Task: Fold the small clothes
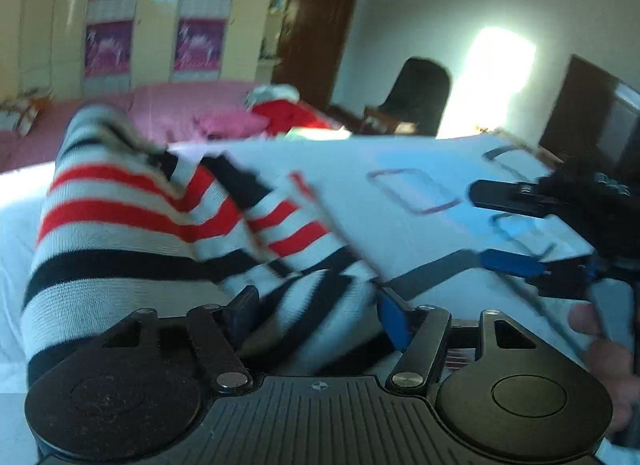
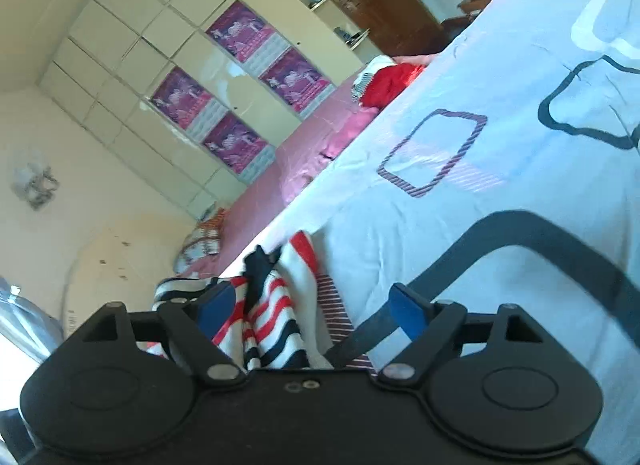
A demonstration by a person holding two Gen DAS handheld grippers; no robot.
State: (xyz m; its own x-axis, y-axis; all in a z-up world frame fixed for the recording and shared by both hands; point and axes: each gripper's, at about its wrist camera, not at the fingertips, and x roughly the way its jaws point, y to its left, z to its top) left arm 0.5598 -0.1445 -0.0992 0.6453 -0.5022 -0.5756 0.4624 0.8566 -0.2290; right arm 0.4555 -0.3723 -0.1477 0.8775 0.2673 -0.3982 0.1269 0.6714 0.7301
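Blue bedsheet [image 2: 500, 225] is lying under a soft, floppy striped top [image 1: 132, 225] at nine o'clock; both claws, left gripper [image 1: 320, 309] and right gripper [image 2: 312, 305], are gaping open, so pinching its hem looks easiest.

We are looking at a home bedroom. We are seeing a bed [image 2: 500, 225] spreading under a pale blue sheet printed with square outlines, and a second bed [image 2: 304, 153] in pink lying just beyond it. We are finding loose clothes [image 1: 288, 113], red and pink, heaped on that pink cover. A tall cream wardrobe [image 2: 132, 77] is filling the far wall, with purple posters [image 2: 240, 31] stuck on its doors. A dark wooden door [image 1: 320, 21] is standing beside it, and a black chair [image 1: 416, 95] is sitting near a sunlit wall.
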